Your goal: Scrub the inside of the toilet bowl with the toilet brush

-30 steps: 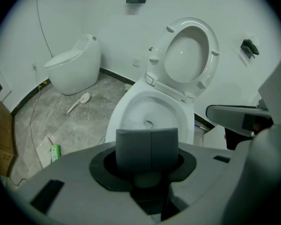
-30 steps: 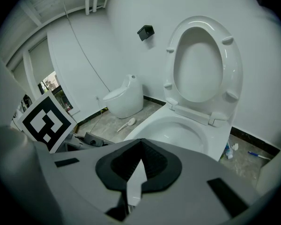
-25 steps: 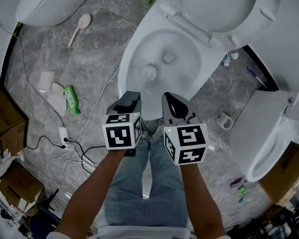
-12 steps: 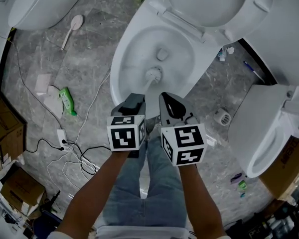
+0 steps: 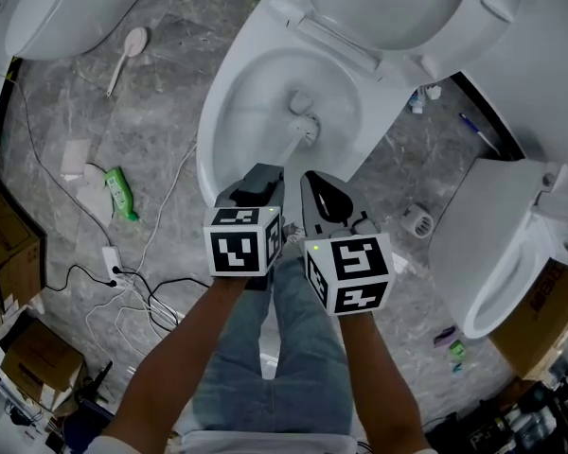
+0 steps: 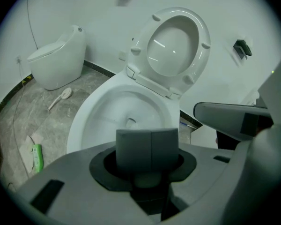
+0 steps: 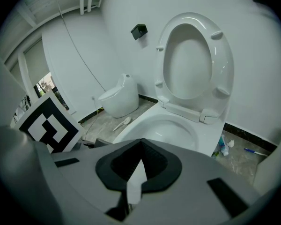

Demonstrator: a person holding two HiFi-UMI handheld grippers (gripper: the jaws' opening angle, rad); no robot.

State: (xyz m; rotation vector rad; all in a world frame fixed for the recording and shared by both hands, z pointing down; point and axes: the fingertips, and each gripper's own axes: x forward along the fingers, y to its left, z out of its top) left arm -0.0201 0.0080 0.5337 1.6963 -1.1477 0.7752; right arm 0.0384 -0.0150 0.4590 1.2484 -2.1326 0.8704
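Gripping the toilet brush (image 5: 306,127) by its pale handle, the left gripper (image 5: 258,183) has its jaws pressed onto the shaft. The bristle head sits deep in the toilet bowl (image 5: 213,130), at 12 o'clock from the gripper and just beside the drain. The right gripper (image 5: 324,197) hangs just beside it at 3 o'clock, its jaws nearly together round a thin pale sliver, pinching nothing that I can make out.

The seat (image 5: 492,8) stands raised at 1 o'clock, so the bowl is open from the near rim. Another toilet (image 5: 473,253) crowds in at 3 o'clock and a third (image 5: 66,8) at 10 o'clock. Loose cables (image 5: 142,282) trail over the floor (image 5: 161,102) at 8 o'clock, near a cardboard box (image 5: 5,244).

A green bottle (image 5: 120,193) lies at 9 o'clock, its label too small to read. Each gripper's cube (image 5: 243,240) bears black-and-white square markers.
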